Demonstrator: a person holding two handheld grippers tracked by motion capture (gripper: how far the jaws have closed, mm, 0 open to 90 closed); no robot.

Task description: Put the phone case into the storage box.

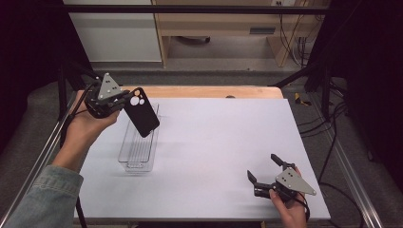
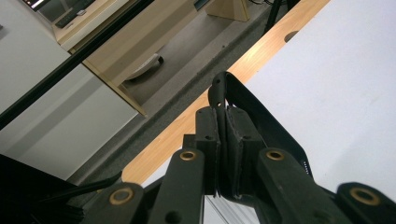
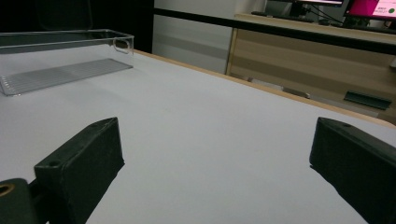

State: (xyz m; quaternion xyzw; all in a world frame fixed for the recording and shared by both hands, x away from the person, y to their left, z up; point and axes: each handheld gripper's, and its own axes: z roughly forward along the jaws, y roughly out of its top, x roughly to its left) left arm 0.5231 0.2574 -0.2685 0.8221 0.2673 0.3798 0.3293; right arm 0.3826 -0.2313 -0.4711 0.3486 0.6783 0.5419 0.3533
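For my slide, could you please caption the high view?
Left gripper holds a black phone case above a clear tray; right gripper rests open on the white table.

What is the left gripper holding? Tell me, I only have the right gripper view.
Observer: The left gripper is shut on a black phone case.
Operator: Give me its position against the clear tray.
Observer: In the high view the case hangs in the air over the far part of the clear tray, seemingly not touching it.
Operator: Say which end is gripped.
Observer: The end with the camera cutouts, by its edge; the rest slants down toward the tray.
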